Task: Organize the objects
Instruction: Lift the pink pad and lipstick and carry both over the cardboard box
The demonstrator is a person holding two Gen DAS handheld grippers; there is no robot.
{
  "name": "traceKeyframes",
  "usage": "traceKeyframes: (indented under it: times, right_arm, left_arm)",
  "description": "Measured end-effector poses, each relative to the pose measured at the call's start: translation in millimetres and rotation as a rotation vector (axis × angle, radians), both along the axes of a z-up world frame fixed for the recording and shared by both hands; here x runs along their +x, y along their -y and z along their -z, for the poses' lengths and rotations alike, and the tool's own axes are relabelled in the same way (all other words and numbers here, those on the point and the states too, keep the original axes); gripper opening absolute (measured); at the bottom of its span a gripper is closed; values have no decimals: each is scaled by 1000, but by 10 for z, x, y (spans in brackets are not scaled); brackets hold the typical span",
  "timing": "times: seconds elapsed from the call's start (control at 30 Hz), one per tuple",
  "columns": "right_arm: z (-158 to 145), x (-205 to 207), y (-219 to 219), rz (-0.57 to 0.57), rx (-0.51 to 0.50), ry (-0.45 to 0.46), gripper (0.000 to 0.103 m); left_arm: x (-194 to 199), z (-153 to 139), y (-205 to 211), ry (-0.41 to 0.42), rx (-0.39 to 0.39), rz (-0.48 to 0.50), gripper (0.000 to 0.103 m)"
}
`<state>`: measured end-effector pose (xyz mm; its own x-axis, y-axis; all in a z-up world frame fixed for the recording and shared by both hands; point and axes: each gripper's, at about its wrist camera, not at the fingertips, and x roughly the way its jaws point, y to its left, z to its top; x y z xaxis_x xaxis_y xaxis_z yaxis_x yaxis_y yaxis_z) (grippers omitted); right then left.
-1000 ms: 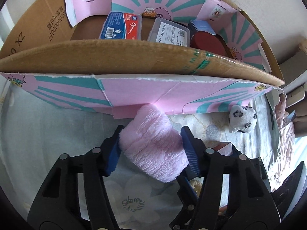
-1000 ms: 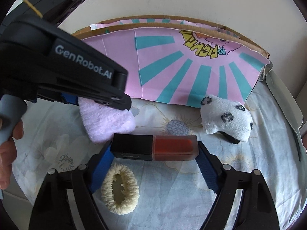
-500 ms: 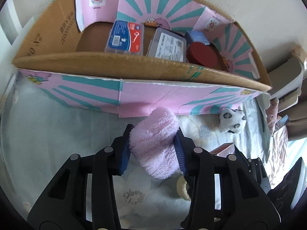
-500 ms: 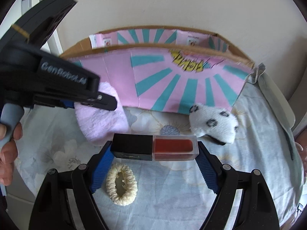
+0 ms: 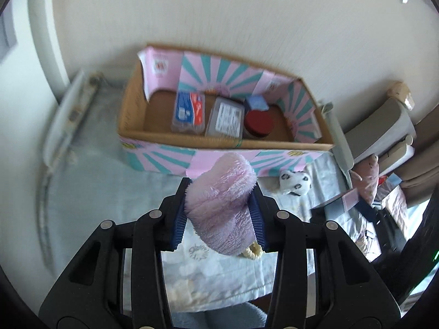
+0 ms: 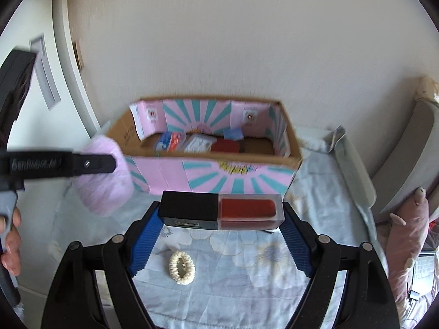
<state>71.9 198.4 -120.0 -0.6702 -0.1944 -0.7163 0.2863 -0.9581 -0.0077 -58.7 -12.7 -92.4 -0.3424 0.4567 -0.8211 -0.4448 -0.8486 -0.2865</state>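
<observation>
Above floral bedsheet (image 6: 247, 274) near the open pink-teal cardboard box (image 5: 164, 159), our left gripper (image 5: 219, 205) clamps fluffy pink cloth (image 5: 219, 208), right gripper (image 6: 221, 219) grips a boxy red-black lipstick (image 6: 222, 211).

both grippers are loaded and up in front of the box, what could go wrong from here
1. The right gripper pinches the lip gloss tube only by its two ends; a tilt might let it pivot or slip out.
2. The fluffy pink pad in the left gripper is soft and bulges past the pads, so it may snag the cardboard box front wall.
3. Both head for one box and could bump each other.
</observation>
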Motion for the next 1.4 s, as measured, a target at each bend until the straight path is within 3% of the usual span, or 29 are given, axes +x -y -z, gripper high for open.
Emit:
traceKeyframes:
  times: [0.17,0.37,0.9,1.13,1.4]
  right_arm:
    - [-412,67,-52,22,-37,-17,80]
    - [-704,138,-54,25,-64,-35,80]
    - [-703,221,172,22,-74,-35,80]
    - [-724,200,203,59,-76,-29,80]
    - [-776,-139,178,49,-67,-36,80]
  left_arm:
    - [155,-411,192,-94,-1,-2,37]
    - [377,-660,390,-167,-5,-14,37]
    - [472,-611,603,-145,24,-17,37]
    - [364,-569,619,-129,32,26,37]
    - [51,-644,454,-134,40,40,37]
